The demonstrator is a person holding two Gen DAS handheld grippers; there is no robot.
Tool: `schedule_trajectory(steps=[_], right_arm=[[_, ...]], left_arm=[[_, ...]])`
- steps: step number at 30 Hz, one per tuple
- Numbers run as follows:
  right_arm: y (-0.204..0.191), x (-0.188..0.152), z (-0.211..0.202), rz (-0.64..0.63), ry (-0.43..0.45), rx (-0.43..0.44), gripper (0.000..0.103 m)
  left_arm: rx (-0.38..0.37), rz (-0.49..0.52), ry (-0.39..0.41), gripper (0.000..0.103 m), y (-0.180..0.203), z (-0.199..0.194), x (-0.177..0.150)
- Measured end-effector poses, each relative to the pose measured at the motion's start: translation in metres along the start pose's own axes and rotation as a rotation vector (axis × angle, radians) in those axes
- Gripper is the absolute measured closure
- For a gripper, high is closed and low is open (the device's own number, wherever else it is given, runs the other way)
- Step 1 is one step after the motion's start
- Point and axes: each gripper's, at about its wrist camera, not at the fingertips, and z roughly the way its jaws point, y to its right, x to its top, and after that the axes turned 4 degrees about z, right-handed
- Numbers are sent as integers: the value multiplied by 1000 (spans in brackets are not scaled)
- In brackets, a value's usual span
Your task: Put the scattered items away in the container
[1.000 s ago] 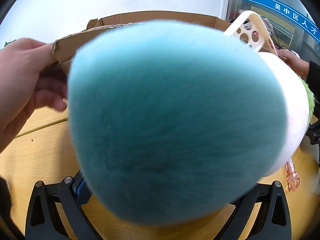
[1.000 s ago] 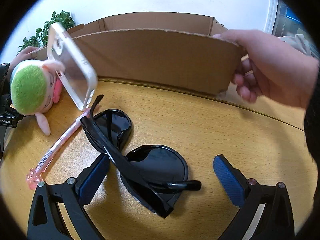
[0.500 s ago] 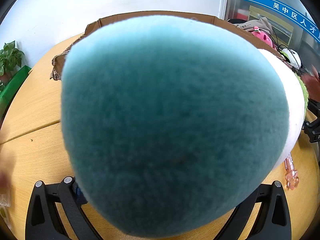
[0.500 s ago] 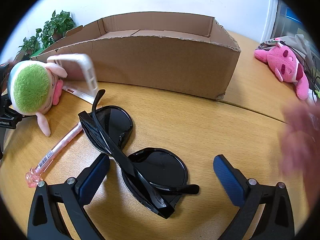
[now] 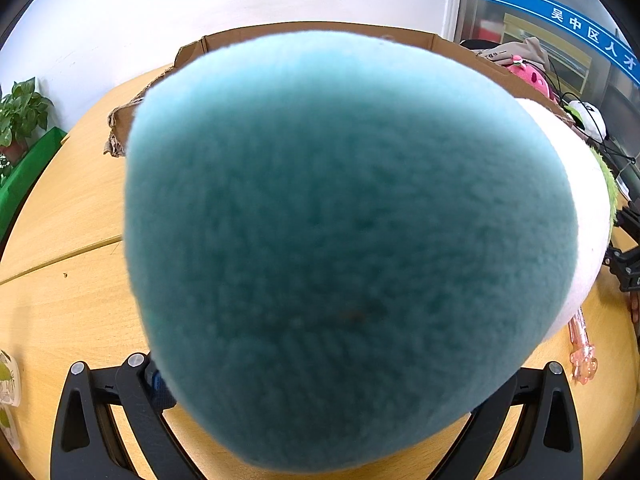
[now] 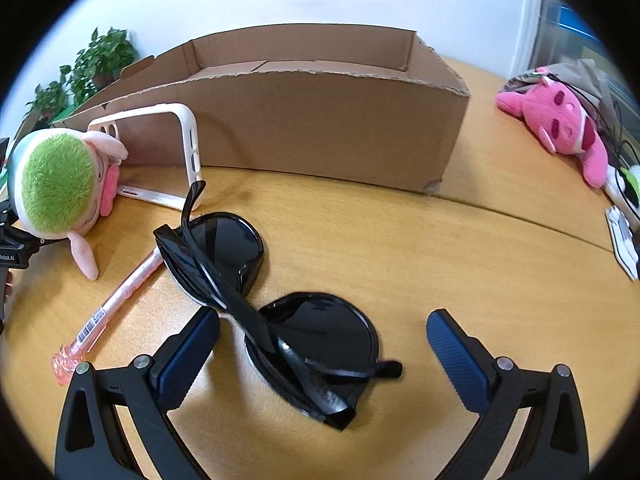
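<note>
Teal fuzz is filling most of the left wrist view: the left gripper [image 5: 320, 420] is clamping a plush toy [image 5: 344, 240], its black arms showing only at the bottom corners, pads hidden behind the fur. From the right wrist view the same toy [image 6: 60, 184] is showing a green tuft and pink limbs, hanging just off the table [image 6: 460, 248] near the left end of the cardboard box [image 6: 312, 120]. Toy is looking soft and light, squashing under the clamp, so a body grip is probably holding fine; no breakage risk.

The right gripper [image 6: 320, 344] is sitting wide apart, empty, its blue pads [image 6: 188, 352] flanking the black sunglasses [image 6: 272, 312] lying folded on the table. Glasses are looking stiff, glossy, likely slippery and a bit fragile at the hinges and lenses; safest hold is probably across the frame at the bridge or over the folded arms, not on the lens faces.

A white phone case [image 6: 160, 156] is leaning against the box front wall, just beside the toy; thin, springy, grabbing one long edge would work. A pink pen [image 6: 116, 300] is lying flat between toy and glasses, touching the glasses' left rim or nearly so, hard to tell. Thin and rolling, needing a pinch mid-shaft.

Box is looking empty from here, so nothing is tidied yet
</note>
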Motion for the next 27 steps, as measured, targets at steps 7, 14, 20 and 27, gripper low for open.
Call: schedule_trajectory(steps=[7,14,20,27], right_arm=[[-3,-8,-12,51,-23,-39,0],[-21,-40,-40,52,-37,-20,0],[-61,-40,-82,0,80,-28,0],[-99,-22,-107,-70,149,6,0]], left_arm=[[2,-2,-2,0,5,-3,-7],[80,-80,103,0,21,-55,-16],[3,-116,256,0,40,-127,-3],[0,-130,272,0,56,-133,8]])
